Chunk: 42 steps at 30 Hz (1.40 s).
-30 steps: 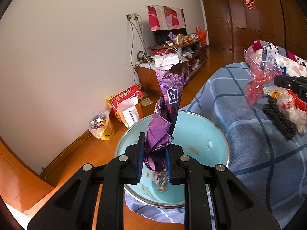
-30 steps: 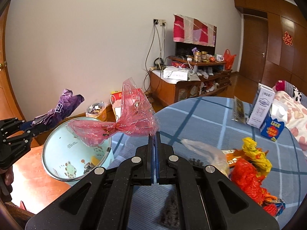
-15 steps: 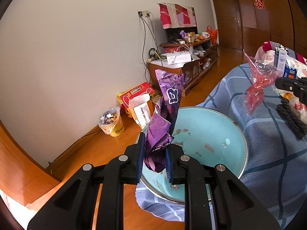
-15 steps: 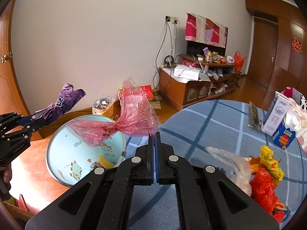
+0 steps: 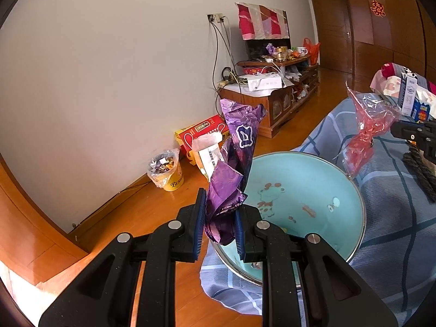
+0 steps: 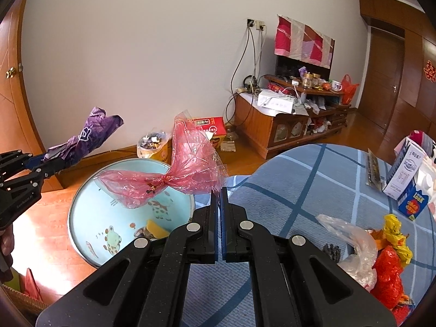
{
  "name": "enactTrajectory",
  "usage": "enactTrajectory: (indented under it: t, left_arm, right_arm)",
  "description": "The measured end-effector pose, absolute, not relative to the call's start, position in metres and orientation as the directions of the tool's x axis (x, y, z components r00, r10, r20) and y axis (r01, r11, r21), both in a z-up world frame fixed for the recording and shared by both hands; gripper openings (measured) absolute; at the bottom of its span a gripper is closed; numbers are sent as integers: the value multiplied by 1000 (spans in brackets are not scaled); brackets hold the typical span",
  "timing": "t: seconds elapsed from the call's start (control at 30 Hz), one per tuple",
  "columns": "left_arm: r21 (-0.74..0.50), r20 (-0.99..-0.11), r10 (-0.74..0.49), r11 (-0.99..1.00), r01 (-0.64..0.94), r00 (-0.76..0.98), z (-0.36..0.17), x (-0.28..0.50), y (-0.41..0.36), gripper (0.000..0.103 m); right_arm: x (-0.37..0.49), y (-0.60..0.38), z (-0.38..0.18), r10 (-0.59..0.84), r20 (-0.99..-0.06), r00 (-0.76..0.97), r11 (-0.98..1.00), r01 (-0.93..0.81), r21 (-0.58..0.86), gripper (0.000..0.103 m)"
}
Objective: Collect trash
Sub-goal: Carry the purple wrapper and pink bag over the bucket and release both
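Left gripper (image 5: 218, 223) jaws pinching crumpled purple wrapper (image 5: 234, 169), which stands up above the near rim of the light-blue basin (image 5: 313, 190). Right gripper (image 6: 219, 212) jaws pressed together on an edge of the red cellophane (image 6: 174, 174), held over the basin's far side, next to the blue plaid tabletop (image 6: 299, 179). More trash on the tabletop right of the basin: clear plastic bag (image 6: 351, 242), red-yellow wrappers (image 6: 389, 267), dark rope piece (image 5: 419, 169). Beyond the basin on the wood floor: yellow cup (image 5: 167, 171) full of scraps, red box (image 5: 201, 133), then wooden TV cabinet (image 5: 275, 109) against the wall.
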State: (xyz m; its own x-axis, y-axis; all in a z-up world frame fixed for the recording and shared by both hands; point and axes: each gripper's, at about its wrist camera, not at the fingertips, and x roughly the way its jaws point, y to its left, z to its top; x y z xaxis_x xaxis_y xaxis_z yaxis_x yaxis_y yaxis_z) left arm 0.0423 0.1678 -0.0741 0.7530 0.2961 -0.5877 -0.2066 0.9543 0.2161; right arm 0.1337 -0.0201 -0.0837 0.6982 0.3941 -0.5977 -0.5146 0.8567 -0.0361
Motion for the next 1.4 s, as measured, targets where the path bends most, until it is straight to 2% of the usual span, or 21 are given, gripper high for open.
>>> enactTrajectory:
  t: [1.4]
  left_arm:
    - [211,-598,287,957,-199,748,-77,37,168,19]
  right_arm:
    - [130,0,-88,420,-612,670,829,-558,-43,2]
